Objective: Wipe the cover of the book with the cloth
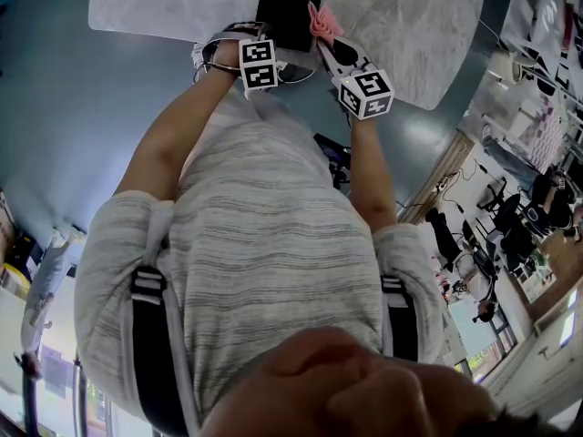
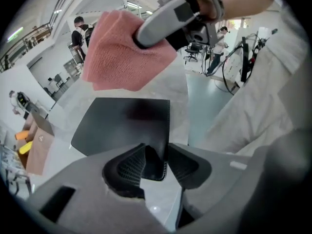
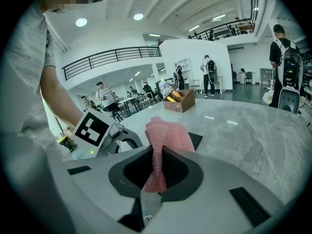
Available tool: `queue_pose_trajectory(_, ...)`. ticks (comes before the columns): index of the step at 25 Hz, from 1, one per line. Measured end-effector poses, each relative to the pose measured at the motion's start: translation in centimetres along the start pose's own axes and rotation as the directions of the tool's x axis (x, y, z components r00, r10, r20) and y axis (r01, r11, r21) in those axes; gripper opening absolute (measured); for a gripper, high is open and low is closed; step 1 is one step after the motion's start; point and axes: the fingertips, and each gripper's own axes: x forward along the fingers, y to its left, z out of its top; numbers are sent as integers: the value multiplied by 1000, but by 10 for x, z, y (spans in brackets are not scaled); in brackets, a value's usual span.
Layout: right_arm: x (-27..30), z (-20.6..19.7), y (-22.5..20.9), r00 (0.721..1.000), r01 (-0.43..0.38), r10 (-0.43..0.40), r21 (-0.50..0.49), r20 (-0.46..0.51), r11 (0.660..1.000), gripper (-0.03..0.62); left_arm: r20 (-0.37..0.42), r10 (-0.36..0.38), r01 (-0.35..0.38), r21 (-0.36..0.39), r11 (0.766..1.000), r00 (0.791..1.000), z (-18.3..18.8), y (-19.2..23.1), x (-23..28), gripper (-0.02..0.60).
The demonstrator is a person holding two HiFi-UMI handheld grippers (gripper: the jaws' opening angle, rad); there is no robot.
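Observation:
A black book (image 1: pixel 290 7) lies on the white marble table (image 1: pixel 410 25). In the left gripper view its near corner (image 2: pixel 153 155) fills the gap between both pads, so my left gripper (image 2: pixel 155 162) is shut on the book (image 2: pixel 122 123) at the table's near edge. In the head view that gripper (image 1: pixel 273 51) reaches the book's near edge. My right gripper (image 3: pixel 158 167) is shut on a pink cloth (image 3: pixel 163 133), bunched and sticking out past the jaws. The cloth (image 2: pixel 122 52) hangs just above the book's far part, with no clear contact. In the head view the cloth (image 1: pixel 322 21) is at the book's right edge.
A cardboard box (image 3: pixel 179 100) stands further along the table (image 3: pixel 253 130), and another brown box (image 2: pixel 36 150) sits left of the book. Blue-grey floor (image 1: pixel 73 80) surrounds the table. People, chairs and desks stand in the hall behind.

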Motion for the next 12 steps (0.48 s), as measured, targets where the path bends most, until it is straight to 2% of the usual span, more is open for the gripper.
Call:
queue_pose_trajectory(2, 0, -1, -2, 1000, 6, -6, 8, 2, 1000, 35, 25, -30, 31, -46, 998, 999, 2, -1, -1, 142)
queue_pose_trajectory(5, -2, 0, -4, 1000, 11, -11, 16, 4, 1000, 35, 46, -49, 52, -73, 996, 998, 7, -2, -4, 116)
queue_pose_trajectory(9, -2, 0, -5, 1000, 17, -18, 18, 10, 1000, 35, 95, -49, 59, -104, 993, 994, 15, -2, -11, 80)
queue_pose_trajectory(12, -3, 6, -8, 999, 33, -33, 24, 27, 999, 35, 159, -37, 60, -146, 987, 987, 27, 4, -24, 67)
